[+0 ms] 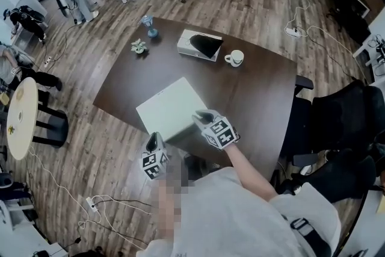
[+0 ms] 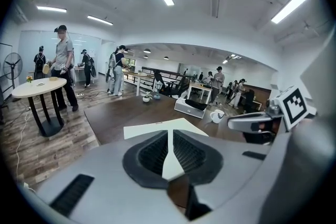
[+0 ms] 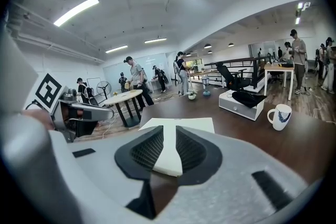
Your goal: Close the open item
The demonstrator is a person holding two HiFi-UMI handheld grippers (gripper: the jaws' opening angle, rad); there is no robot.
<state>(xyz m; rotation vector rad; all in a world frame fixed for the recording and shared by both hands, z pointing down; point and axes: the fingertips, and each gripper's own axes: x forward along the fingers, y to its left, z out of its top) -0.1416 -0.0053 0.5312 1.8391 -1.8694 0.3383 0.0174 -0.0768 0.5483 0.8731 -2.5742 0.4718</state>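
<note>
Hard to tell: whether either tong touches the lid | left gripper (image 2: pixel 170 136): clenched, tips all but meeting, nothing held | right gripper (image 3: pixel 169 139): a slit apart, holding nothing | white item (image 1: pixel 168 108): plain, lying flat, lid down, near edge under both tongs, stretching ahead of them on the table (image 1: pixel 258 99)

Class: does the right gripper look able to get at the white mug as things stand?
Probably yes. Bare tabletop lies between the right gripper, at the white flat item's near side, and the mug beyond it; the pale box stands off to the side. The person may need to lean.
</note>
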